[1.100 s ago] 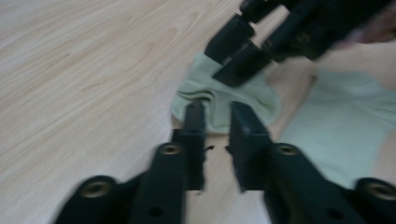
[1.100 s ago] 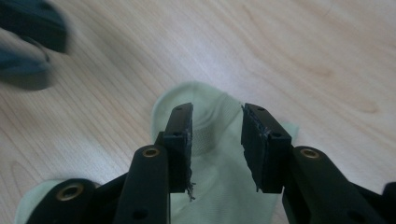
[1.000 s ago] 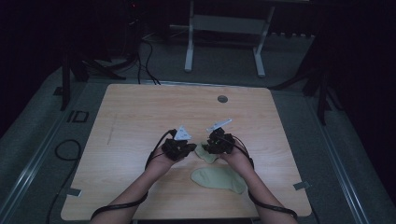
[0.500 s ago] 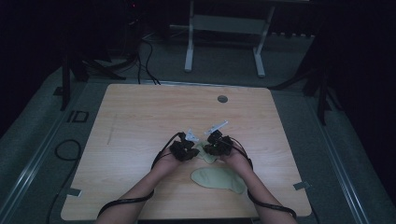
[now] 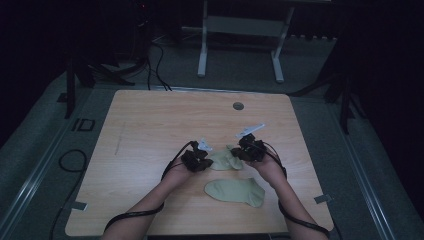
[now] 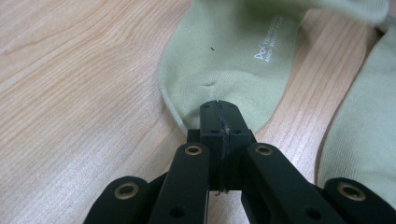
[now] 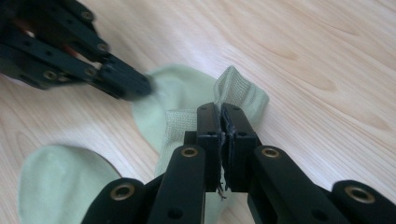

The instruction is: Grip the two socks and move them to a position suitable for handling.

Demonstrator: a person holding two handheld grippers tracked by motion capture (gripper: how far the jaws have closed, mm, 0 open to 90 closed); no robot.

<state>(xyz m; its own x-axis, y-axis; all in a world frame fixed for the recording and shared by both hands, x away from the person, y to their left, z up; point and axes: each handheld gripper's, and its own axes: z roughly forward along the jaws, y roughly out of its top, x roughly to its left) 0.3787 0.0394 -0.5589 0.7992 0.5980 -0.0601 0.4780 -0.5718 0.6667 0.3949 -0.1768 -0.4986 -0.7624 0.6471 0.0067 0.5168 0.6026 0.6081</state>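
Holding the upper sock (image 5: 226, 159) stretched between both claws, you had the left claw (image 5: 198, 160) clenched on its toe end and the right claw (image 5: 246, 151) just closed onto its ribbed cuff, slightly off the tabletop (image 5: 150, 130). The second sock (image 5: 235, 190) lay flat just nearer you. Next, I judged, you needed to lay the held one squarely over it.

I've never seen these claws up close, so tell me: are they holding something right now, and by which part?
Both hold one pale green sock: the left claw pinches its toe end, the right claw its ribbed cuff.
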